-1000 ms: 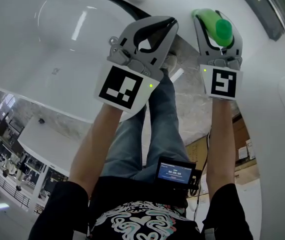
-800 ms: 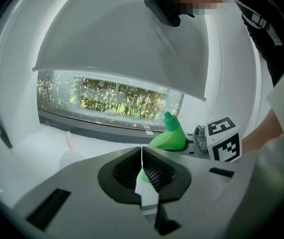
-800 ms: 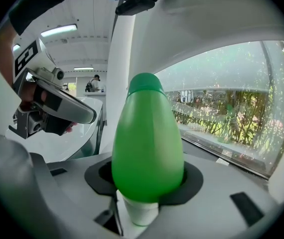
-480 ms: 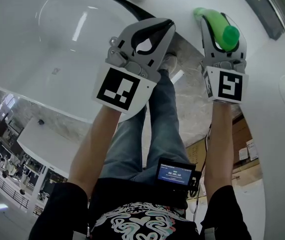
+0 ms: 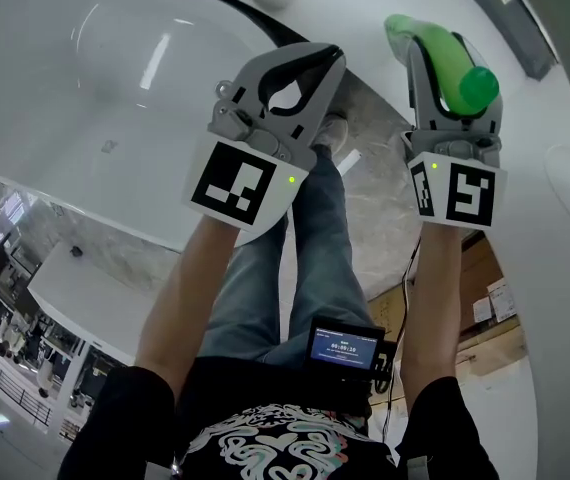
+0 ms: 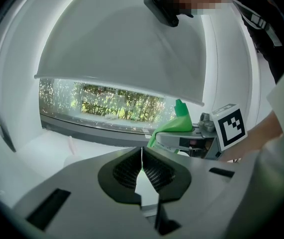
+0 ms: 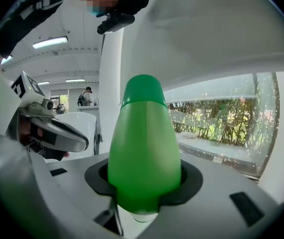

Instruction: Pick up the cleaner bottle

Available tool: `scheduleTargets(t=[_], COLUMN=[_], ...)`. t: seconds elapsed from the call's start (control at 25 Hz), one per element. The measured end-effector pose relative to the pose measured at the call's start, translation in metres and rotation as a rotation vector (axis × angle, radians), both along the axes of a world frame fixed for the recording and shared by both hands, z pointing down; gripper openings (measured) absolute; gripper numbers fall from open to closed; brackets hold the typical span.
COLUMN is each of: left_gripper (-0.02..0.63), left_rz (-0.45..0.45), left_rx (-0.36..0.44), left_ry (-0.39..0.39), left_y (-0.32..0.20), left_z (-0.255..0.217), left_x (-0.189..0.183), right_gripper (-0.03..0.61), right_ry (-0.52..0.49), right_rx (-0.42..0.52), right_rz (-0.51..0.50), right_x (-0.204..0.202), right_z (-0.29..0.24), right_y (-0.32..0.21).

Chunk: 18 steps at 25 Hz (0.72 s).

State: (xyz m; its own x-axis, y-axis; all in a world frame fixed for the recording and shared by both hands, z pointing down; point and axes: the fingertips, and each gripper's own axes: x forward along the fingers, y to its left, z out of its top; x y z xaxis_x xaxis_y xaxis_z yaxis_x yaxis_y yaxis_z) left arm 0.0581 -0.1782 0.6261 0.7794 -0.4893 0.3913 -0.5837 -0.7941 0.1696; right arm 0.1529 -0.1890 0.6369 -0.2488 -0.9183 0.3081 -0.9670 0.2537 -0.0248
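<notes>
Right tool (image 5: pixel 439 56): jaws closed on the cleaner bottle (image 5: pixel 452 65), pads pressing its wide green body from both sides. In the right gripper view the bottle (image 7: pixel 144 148) stands upright in the tool (image 7: pixel 144 195), darker green cap on top, pale base showing just below the jaws.

Head view: the bottle sits at upper right, cap end towards the camera, lower end against a white surface. I cannot tell whether the base touches it.

Left tool (image 5: pixel 328 56): jaws closed, tips meeting, nothing between them. The left gripper view confirms it: the two ribbed pads (image 6: pixel 154 169) come together at the tool (image 6: pixel 142 156) tip. It hangs over the rim of the white tub (image 5: pixel 65 98), beside the right tool and apart from it.

The left gripper view also takes in the bottle (image 6: pixel 176 124) gripped in the right tool, with the marker cube (image 6: pixel 230 126) behind it.

Below both tools: marble floor (image 5: pixel 385 208) and the person's jeans leg (image 5: pixel 315 248).
</notes>
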Motion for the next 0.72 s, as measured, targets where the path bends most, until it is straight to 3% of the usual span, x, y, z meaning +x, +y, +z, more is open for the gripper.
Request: scheduleTargets(t=[0.72], left_gripper=[0.018], left_rz=[0.02], left_rx=[0.099], left_ry=[-0.001], left_y=[0.01], left_z=[-0.075], left_x=[-0.015], right_gripper=[0.204], right_ry=[-0.027], right_rx=[0.021], right_rz=[0.038], right_x=[-0.015], right_z=[-0.078], right_y=[0.034])
